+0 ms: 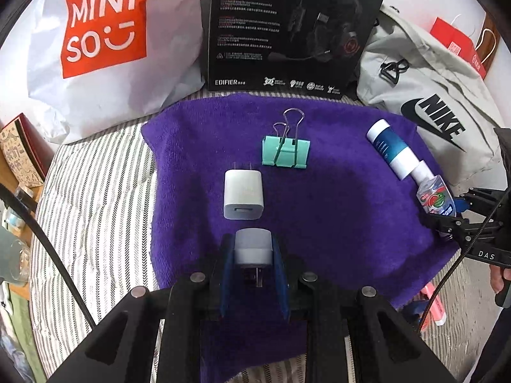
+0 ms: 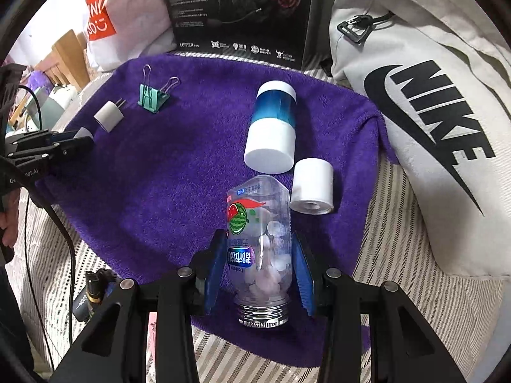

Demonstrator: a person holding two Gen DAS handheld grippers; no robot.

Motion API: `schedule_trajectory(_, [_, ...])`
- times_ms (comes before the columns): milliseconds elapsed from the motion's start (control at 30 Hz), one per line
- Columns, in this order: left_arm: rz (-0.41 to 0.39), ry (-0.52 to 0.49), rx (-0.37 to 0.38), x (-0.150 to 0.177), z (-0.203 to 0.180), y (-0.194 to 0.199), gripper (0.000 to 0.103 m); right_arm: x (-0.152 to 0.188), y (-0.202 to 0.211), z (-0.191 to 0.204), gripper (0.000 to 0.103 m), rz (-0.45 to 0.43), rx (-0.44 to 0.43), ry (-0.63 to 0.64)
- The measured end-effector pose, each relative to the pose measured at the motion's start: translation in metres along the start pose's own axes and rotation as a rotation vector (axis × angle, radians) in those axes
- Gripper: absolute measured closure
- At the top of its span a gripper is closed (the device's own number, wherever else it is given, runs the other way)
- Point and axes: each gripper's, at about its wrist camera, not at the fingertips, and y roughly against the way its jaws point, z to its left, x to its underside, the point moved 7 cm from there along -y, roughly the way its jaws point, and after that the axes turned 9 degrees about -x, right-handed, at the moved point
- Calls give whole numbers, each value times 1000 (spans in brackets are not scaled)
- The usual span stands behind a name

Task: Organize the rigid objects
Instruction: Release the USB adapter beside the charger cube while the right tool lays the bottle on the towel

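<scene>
Two grippers are loaded: the left gripper [image 1: 252, 265] clamps a white plug [image 1: 253, 245] at lower centre, and the right gripper [image 2: 260, 268] clamps a clear candy bottle [image 2: 260, 239]. Placement step, judged; next, each needs setting down on the purple towel [image 1: 335, 207] beside matching items.

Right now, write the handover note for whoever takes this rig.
Left gripper: shut on a white plug, prongs toward the camera.
Right gripper: around the clear candy bottle, pads close to it; contact unclear.
On the purple towel: white charger, green clip, blue-white bottle, white roll.
Done: left and middle form a line.
Left: place both held items.
</scene>
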Motion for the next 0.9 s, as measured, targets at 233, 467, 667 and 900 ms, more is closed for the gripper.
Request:
schedule_trajectory(233, [16, -25, -19, 0, -4, -10, 80, -1, -6, -3, 62, 12, 8, 12])
schedule_trajectory(467, [12, -76, -51, -1, -11, -12, 80, -1, -8, -2, 62, 15, 14, 23])
schedule_trajectory(667, [9, -73, -36, 5, -13, -7, 71, 1, -6, -2, 58, 6, -1, 22])
schedule_trajectory(900, [28, -50, -47, 19, -12, 3, 63, 9, 5, 1, 51, 14, -10, -5])
